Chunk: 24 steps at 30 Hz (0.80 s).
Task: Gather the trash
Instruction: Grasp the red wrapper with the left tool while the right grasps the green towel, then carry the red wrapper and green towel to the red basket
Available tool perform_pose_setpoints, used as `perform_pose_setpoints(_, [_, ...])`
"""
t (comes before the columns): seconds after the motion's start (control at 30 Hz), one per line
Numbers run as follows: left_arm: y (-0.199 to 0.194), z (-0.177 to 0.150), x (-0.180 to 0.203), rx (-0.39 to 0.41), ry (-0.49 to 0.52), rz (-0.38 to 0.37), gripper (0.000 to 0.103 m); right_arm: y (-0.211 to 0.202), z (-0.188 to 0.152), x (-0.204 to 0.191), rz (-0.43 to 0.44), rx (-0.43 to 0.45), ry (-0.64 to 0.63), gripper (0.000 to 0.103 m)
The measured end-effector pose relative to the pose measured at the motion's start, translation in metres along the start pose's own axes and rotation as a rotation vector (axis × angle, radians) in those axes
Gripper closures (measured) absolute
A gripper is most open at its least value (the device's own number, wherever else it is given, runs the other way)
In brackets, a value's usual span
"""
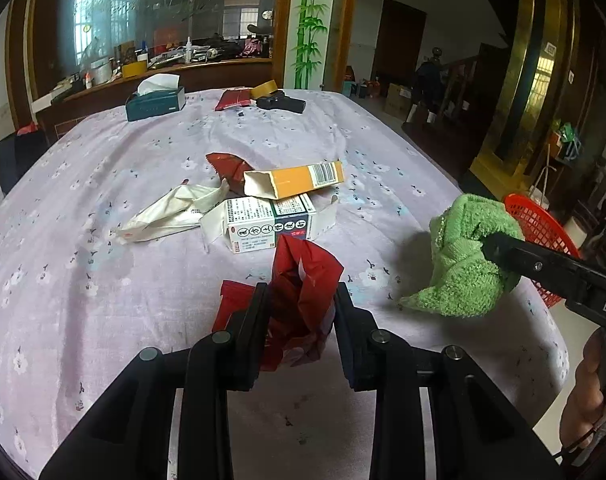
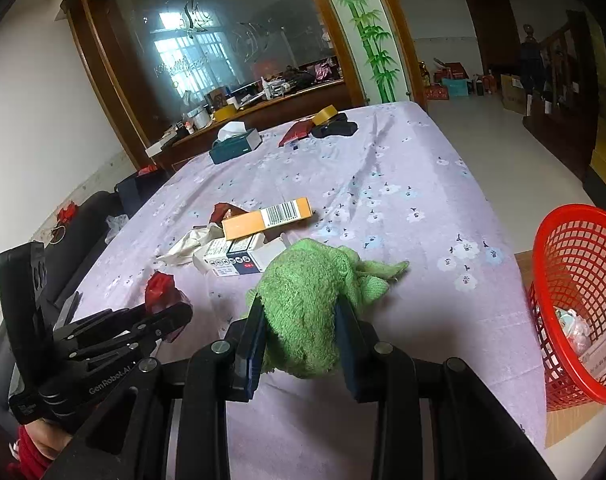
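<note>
the left claw pinches a crinkled glossy red wrapper; the right claw is clamped on a fuzzy green cloth above the floral-clothed worktop, near a red mesh basket.

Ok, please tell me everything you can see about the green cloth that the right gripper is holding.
The green cloth looks like soft, fuzzy terry fabric, light green all over. It is crumpled into a loose bunch, pinched between the two fingers of the right gripper. One pointed corner trails forward and appears to rest on the purple flowered tablecloth. It sits near the table's right edge, close to the red basket, apart from the boxes.
</note>
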<state>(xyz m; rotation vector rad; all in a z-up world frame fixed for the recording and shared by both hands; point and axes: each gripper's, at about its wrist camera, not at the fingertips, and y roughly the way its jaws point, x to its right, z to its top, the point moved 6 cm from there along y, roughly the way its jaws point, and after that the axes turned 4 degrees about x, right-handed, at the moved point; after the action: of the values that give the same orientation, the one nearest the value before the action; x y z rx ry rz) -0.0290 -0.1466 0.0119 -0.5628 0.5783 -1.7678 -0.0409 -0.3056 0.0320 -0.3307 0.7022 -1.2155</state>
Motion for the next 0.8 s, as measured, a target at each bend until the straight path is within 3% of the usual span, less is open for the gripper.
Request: perform_pose_setpoints(0.8, [-0.004,-0.002,0.000,0.006,0.018,0.024,0.073,-0.006,-0.003,-0.013,-0.003,0.001,-0.038,0.068])
